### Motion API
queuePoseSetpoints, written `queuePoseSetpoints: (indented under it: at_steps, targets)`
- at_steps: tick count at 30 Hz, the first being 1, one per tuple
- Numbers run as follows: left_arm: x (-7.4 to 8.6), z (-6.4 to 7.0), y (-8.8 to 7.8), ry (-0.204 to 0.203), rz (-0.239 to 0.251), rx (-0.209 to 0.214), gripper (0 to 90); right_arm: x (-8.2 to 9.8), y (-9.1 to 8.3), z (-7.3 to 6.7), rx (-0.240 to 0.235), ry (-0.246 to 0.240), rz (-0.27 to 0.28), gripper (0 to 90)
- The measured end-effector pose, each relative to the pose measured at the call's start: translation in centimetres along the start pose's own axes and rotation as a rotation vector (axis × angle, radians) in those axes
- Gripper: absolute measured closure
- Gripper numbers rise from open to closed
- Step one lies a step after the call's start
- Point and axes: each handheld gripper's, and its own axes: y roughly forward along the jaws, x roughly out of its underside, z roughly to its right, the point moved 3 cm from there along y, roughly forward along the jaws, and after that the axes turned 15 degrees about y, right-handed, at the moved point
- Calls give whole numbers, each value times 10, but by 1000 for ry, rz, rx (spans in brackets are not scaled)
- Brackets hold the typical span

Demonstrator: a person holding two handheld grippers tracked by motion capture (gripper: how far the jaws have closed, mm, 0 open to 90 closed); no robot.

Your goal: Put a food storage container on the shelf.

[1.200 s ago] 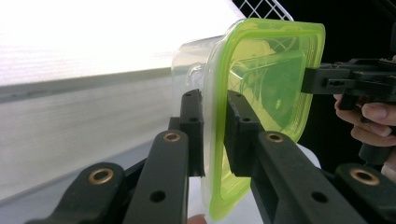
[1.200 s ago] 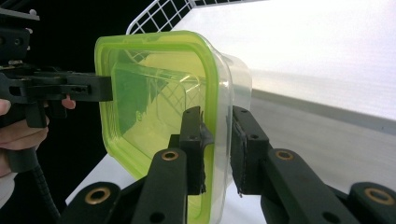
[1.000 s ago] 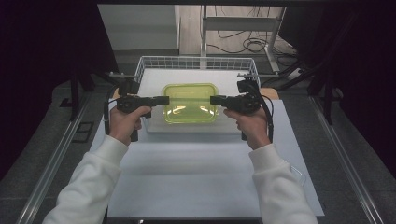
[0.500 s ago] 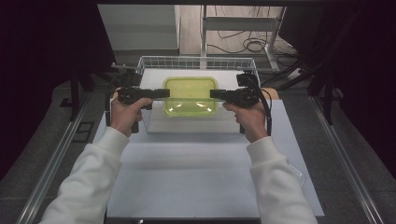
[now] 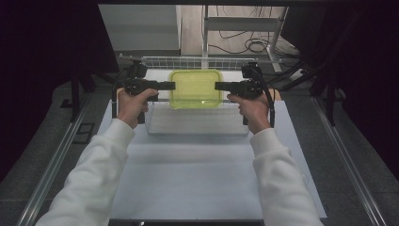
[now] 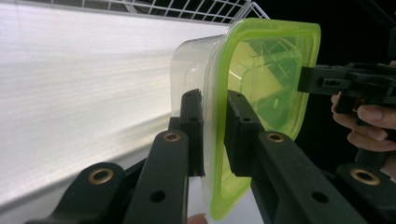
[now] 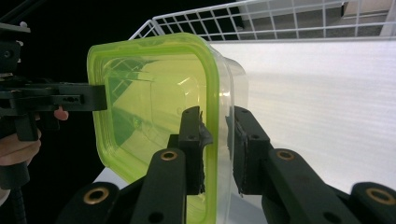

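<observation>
1. above the near rail of the wire basket, a clear container with a green lid is held in the air, carried between the two tools.
2. the left tool is pinched on the container's left edge; in the left gripper view its jaws are seen pressed together on the lid's rim, one pad on the lid face and one against the clear wall under it.
3. the right tool is pinched on the opposite, right edge; in the right gripper view the green rim is clamped between the two pads in the same way.
4. relative to the basket, the container sits over its near part and midway between its side walls, lid upward and roughly level; no contact with the white liner of the basket can be made out.
5. the relation that matters: the container lies directly between the two tools, each tool pointing inward along one line across the basket's width. the container's slightly longer axis runs along that same line.
6. neither hand is nearer; the left hand and right hand are placed evenly either side, so any coming move is judged to need both moved together, in step, or the rim would be twisted.
7. the white counter lies on the person's side of the basket.
</observation>
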Motion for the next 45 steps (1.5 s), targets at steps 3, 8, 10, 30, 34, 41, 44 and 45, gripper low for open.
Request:
queuePoseSetpoints:
  at_steps: [3,8,10,30,34,41,44,45]
  targets:
    - [-4,-3,3,3,-6,-7,797,-3,3,3,5,4,4,747]
    - [-12,-10,13,-3,-21,-7,797,-11,9,10,14,19,2,747]
    - [-15,-13,16,-7,-23,-7,797,-15,10,11,17,22,6,747]
    - [-27,-28,38,-44,-22,8,796,-33,20,30,19,72,33,746]
    - [-29,-33,41,-80,-24,18,794,-36,24,34,16,99,22,745]
    - [-30,-49,50,-193,-38,42,780,-43,34,42,6,191,-16,734]
    - [-29,-56,55,-243,-57,68,760,-45,40,49,-9,255,-30,729]
    - [-29,-56,55,-243,-57,68,754,-45,40,49,-9,255,-30,729]
